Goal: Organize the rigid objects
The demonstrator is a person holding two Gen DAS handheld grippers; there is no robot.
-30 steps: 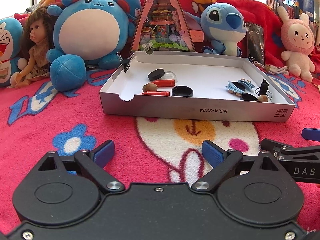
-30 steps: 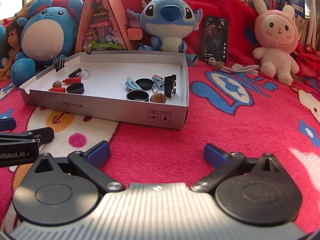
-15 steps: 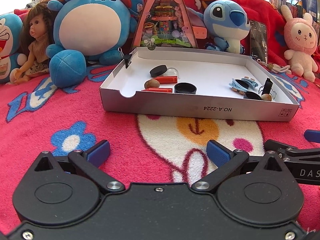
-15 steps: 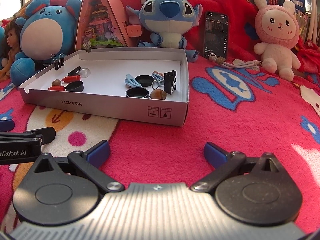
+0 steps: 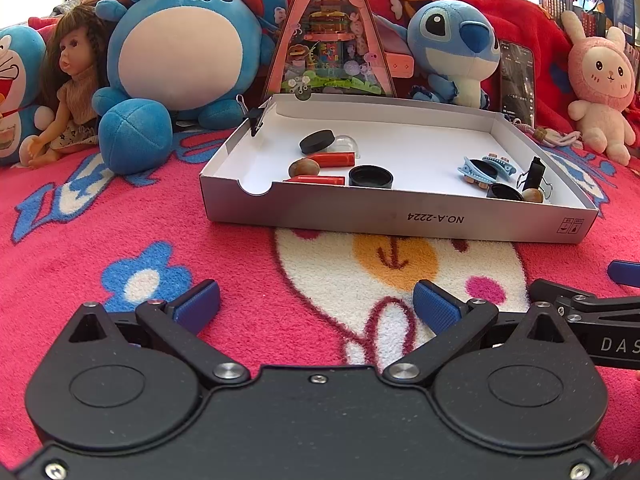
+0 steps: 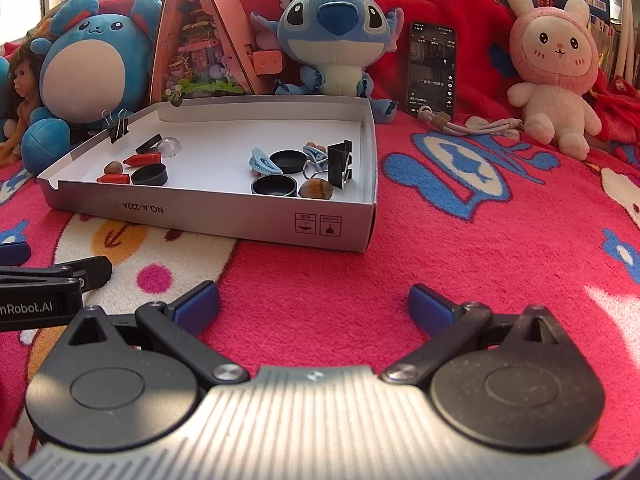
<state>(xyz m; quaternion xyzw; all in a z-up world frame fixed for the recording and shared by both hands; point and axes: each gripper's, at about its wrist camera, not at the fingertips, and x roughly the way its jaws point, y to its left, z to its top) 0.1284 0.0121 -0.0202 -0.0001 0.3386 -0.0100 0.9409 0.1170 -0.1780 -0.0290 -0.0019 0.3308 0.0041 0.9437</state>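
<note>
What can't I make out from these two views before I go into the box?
- Clear dome, left wrist view: the black disc leaning on it covers part of it.
- Second blue clip, right wrist view: largely behind the binder clip.
- Phone screen, both views: text too small to read.
- Right gripper, left wrist view: cut off by the frame edge.
- Doraemon plush, left wrist view: cropped at the edge.

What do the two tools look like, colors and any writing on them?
Both tools are matte black linkages with silver pivot screws and blue finger pads. The left tool has an all-black body; the right tool has a ribbed silver-grey body. White lettering shows on their sides: "DAS" on the right one, "nRobot.AI" on the left. No cables or sleeves are visible.
</note>
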